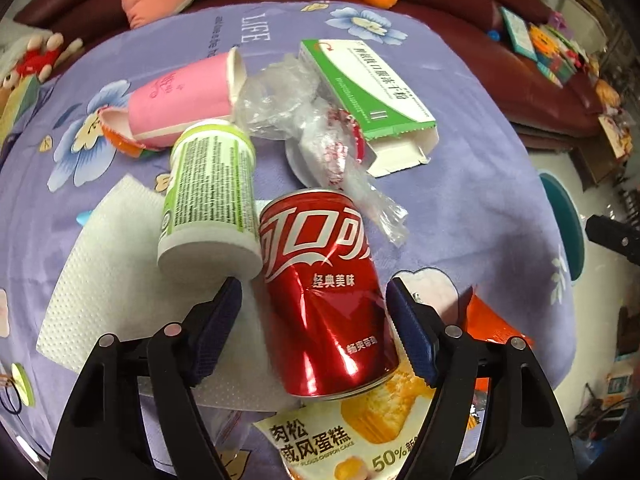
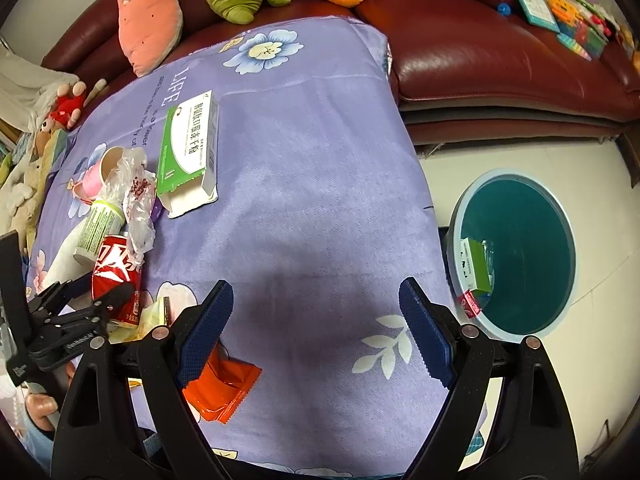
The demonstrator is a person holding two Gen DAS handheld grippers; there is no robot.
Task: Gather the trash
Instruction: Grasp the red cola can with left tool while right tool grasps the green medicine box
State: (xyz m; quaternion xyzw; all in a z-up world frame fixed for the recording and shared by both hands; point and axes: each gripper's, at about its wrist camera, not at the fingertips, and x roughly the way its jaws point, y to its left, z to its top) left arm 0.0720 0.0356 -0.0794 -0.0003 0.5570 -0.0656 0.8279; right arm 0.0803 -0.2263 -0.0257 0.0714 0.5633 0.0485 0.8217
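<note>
Firstly, left wrist view. Left gripper (image 1: 314,312): jaws spread to either side of a red soda can (image 1: 326,300), which lies on its side between them; a gap shows at each pad, so no pinch. The can rests on a white paper towel (image 1: 92,276) and the top edge of a yellow cake wrapper (image 1: 340,436). Just beside the can, at its left: a white bottle with a green label (image 1: 210,196), lying down. Behind these: a pink paper cup (image 1: 188,92) on its side, crumpled clear plastic (image 1: 280,100), and an opened green-and-white carton (image 1: 372,100). An orange wrapper (image 1: 492,324) peeks out behind the right-hand finger. All sit on the bench, covered with a purple flowered cloth (image 1: 472,200). Only a sliver of the teal bin (image 1: 564,216) shows at the right edge.

Secondly, right wrist view. Right gripper (image 2: 316,328): jaws spread wide, nothing between them, over a bare patch of purple cloth (image 2: 304,184). This view alone shows the bin (image 2: 532,248) whole: round, on the floor beside the bench, with a green-and-white box (image 2: 476,268) already inside. The left gripper (image 2: 100,304) appears at the left, over the can (image 2: 114,272). The orange wrapper (image 2: 224,392) lies fully visible near the left-hand finger. The carton (image 2: 188,148), bottle (image 2: 96,232) and cup (image 2: 100,176) look smaller here. A maroon sofa (image 2: 480,52) with plush toys (image 2: 148,12) lies beyond.
</note>
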